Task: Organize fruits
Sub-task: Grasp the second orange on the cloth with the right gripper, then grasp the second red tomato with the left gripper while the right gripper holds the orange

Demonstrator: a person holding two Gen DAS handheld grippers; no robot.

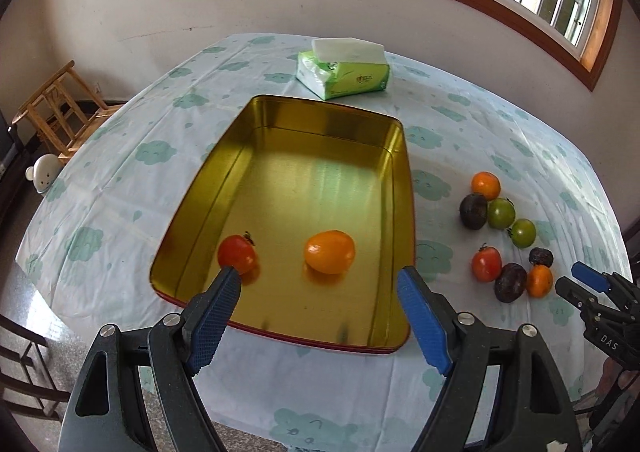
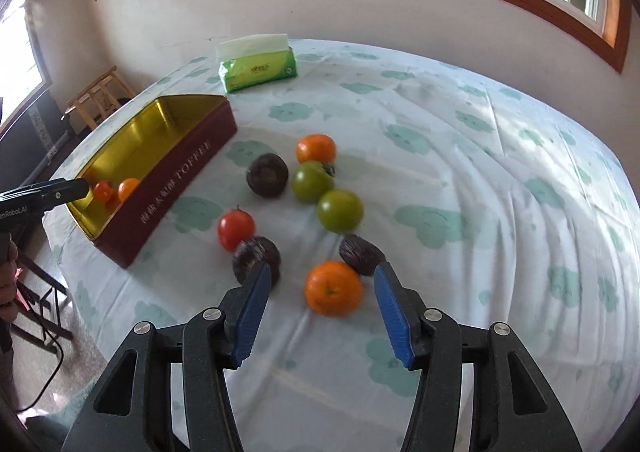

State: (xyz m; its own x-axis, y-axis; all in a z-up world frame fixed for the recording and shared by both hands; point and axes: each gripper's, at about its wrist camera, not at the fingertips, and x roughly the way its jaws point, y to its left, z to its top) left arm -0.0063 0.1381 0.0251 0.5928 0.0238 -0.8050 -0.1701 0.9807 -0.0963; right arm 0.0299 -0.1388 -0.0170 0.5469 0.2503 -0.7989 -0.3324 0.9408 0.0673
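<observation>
Left wrist view looks down on a rectangular gold-lined tin box with dark red sides, sitting on a round table under a pale cloth printed with green clouds. Two fruits lie in the near end of the tin: a small red tomato to the left and an orange mandarin near the middle. The left gripper hangs over that near end, its blue-padded jaws spread wide with nothing pinched.

On the cloth right of the tin lie the loose fruits: a second red tomato, two green tomatoes, two mandarins and three dark, wrinkled round fruits, possibly passion fruit, though the blur makes that hard to say. The right gripper is over the nearest mandarin, jaws apart on either side of it, pads not pressing.

A green pack of white tissues sits at the far side.
</observation>
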